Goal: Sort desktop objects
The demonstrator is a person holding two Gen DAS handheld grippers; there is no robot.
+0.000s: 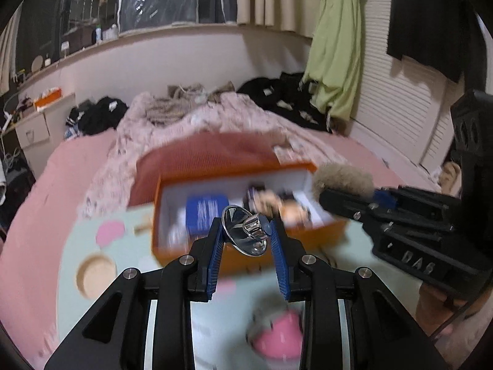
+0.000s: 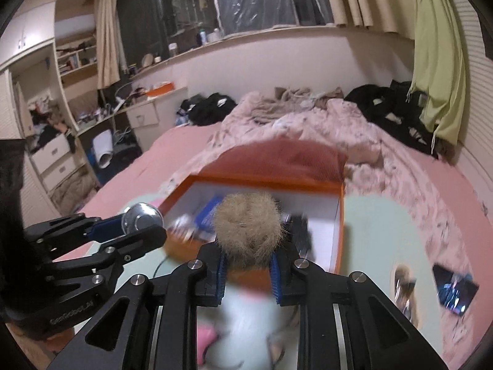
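My left gripper [image 1: 245,231] is shut on a shiny chrome disc with a knob [image 1: 246,229], held in the air in front of the open orange box [image 1: 326,226]. In the right wrist view that chrome disc [image 2: 142,220] shows at the left between the left gripper's fingers [image 2: 144,237]. My right gripper [image 2: 248,260] is shut on a tan fur pompom [image 2: 248,231], lifted above the near side of the orange box [image 2: 339,234]. The pompom [image 1: 342,178] also appears at the right of the left wrist view. Inside the box lies a blue packet [image 1: 206,215] among blurred items.
The box sits on a pale green mat [image 2: 379,231] over a pink bed [image 1: 55,178]. On the mat lie a pink fuzzy object [image 1: 277,336], a round beige piece [image 1: 95,274], a brown item [image 2: 406,286] and a dark phone-like slab [image 2: 454,288]. A rumpled blanket [image 1: 215,117] lies behind.
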